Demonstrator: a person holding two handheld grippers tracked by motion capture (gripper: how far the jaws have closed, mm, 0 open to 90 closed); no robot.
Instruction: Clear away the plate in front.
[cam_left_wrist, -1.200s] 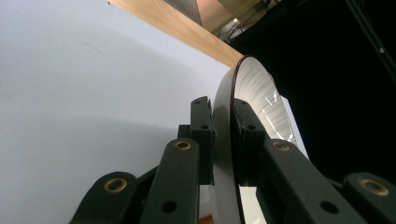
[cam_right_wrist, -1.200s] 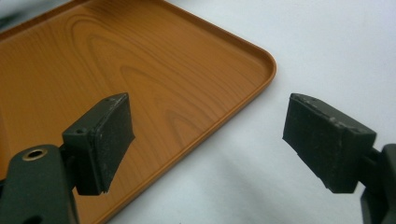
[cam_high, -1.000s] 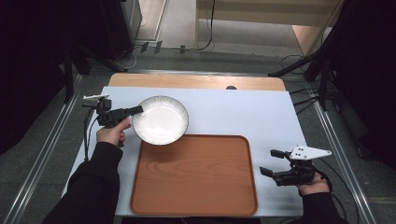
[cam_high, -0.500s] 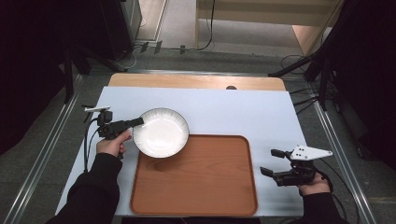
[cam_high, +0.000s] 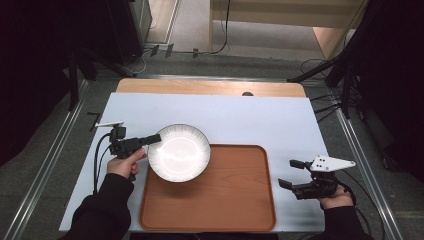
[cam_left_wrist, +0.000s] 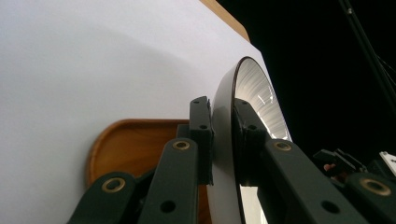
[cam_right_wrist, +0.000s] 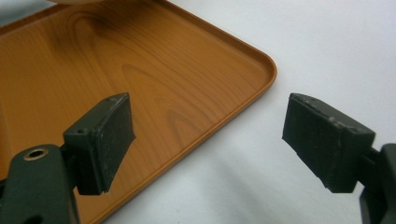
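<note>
High view: left gripper (cam_high: 152, 139), jaws clamped on the plate (cam_high: 178, 152) rim, holds it over the tray (cam_high: 235, 200) corner, not yet set down; right gripper (cam_high: 291, 173) idles beside the tray, jaws apart.

— What covers the bench (cam_high: 260, 120)?
— A pale, blue-white sheet, with a strip of bare wood (cam_high: 200, 87) showing along the far edge.
— Anything on that strip?
— A small dark round thing (cam_high: 247, 93), too small to tell what it is.
— And around the bench?
— A metal rail (cam_high: 60, 145) runs along the left side and another (cam_high: 362, 160) along the right. Beyond, on the grey floor (cam_high: 190, 62), lie black cables (cam_high: 320, 64). A pale wooden unit (cam_high: 280, 15) stands at the back.
</note>
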